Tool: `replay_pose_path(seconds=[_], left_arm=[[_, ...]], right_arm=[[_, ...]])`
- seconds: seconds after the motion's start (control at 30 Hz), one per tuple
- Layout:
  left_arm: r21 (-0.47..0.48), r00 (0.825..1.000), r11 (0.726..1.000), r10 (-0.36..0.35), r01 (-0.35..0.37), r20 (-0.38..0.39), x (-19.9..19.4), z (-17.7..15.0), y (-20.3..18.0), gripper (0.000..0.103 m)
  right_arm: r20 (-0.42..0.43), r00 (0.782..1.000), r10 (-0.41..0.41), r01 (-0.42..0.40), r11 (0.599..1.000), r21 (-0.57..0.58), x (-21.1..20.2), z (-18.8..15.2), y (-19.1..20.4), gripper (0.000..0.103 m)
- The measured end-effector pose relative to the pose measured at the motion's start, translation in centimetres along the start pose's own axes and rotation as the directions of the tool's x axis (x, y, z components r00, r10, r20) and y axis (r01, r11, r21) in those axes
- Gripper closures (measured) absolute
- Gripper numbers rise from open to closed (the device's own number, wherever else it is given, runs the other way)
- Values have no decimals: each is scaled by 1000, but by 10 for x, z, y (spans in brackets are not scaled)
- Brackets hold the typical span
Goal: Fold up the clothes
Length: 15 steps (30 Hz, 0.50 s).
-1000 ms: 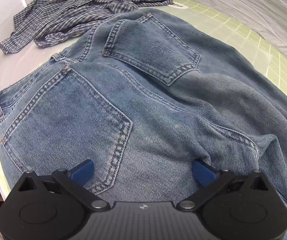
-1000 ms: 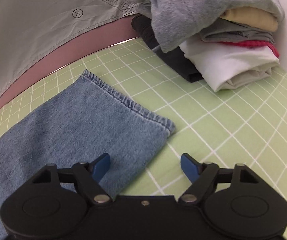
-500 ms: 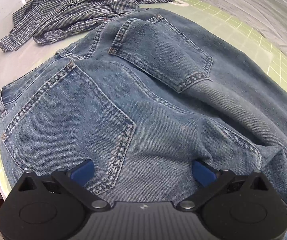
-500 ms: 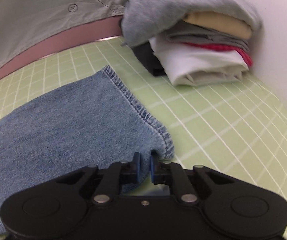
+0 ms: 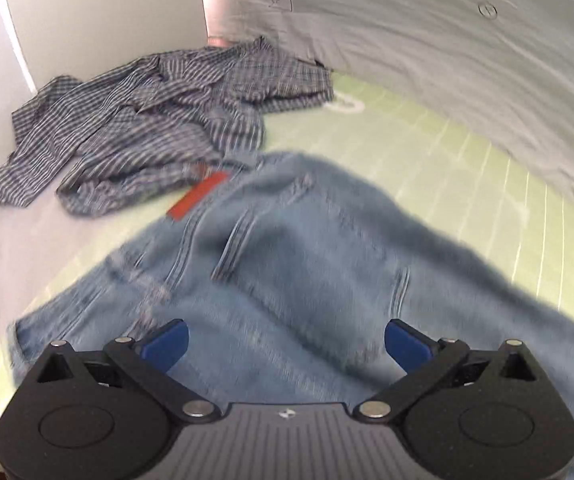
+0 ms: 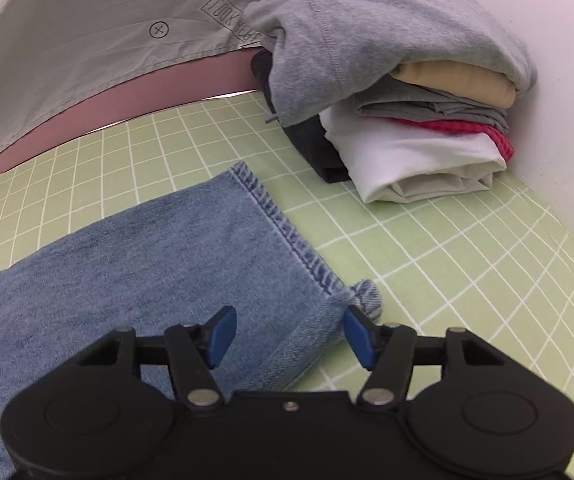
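Blue jeans (image 5: 307, 248) lie spread on the green grid mat (image 5: 467, 152), blurred by motion, with a red label (image 5: 197, 196) at the waistband. My left gripper (image 5: 287, 340) hovers above the seat, its jaws wide apart and nothing pinched. In the right wrist view one jeans leg (image 6: 147, 248) ends in a stitched hem (image 6: 275, 216). My right gripper (image 6: 290, 332) sits over the leg's near corner with its jaws opening. The crumpled hem corner (image 6: 367, 294) lies by the right pad and the cloth is not squeezed.
A crumpled blue plaid shirt (image 5: 159, 120) lies beyond the jeans at the back left. A stack of folded clothes (image 6: 407, 120) with a grey top stands at the mat's far right, against a white wall. A grey sheet (image 6: 67, 40) hangs behind the table.
The left view has pulled up and back, so the waistband and red label now show. The right gripper was shut on the hem corner, and now its jaws stand apart, leaving the corner bunched.
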<state>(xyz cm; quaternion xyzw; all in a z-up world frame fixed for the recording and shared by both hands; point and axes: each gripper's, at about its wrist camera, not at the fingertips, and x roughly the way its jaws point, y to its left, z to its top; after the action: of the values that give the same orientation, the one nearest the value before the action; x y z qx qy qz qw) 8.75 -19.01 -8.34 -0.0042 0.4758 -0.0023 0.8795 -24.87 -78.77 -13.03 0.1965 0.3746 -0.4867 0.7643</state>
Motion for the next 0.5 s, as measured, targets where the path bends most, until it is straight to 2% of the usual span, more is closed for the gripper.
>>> replay_pose_path(seconds=[0.1,0.17,0.27,0.33,0.4,0.5], left_arm=[[-46,999,998,-39,39,-3,24,32,-15,0],[-101,999,994,-34,33,-7,41,49,-26,0],[-154,1000,988,-18,14,-26,64,72,-41,0],[-161,999,987,6,-14,-52,77,80,-49,0],[-150,997,988,30,-41,-70,86,83,-54,0],[-120,994,991,52,-63,-92,96,81,-59,1]], right_arm=[[5,999,33,-33,999,11,11,15,8,28],[18,1000,15,-15,1000,11,20,25,13,21],[16,1000,-11,11,999,39,36,41,13,21],[17,1000,-15,14,997,72,41,52,11,21],[52,998,-20,15,997,80,37,60,10,21],[60,998,-15,12,998,55,44,68,12,15]])
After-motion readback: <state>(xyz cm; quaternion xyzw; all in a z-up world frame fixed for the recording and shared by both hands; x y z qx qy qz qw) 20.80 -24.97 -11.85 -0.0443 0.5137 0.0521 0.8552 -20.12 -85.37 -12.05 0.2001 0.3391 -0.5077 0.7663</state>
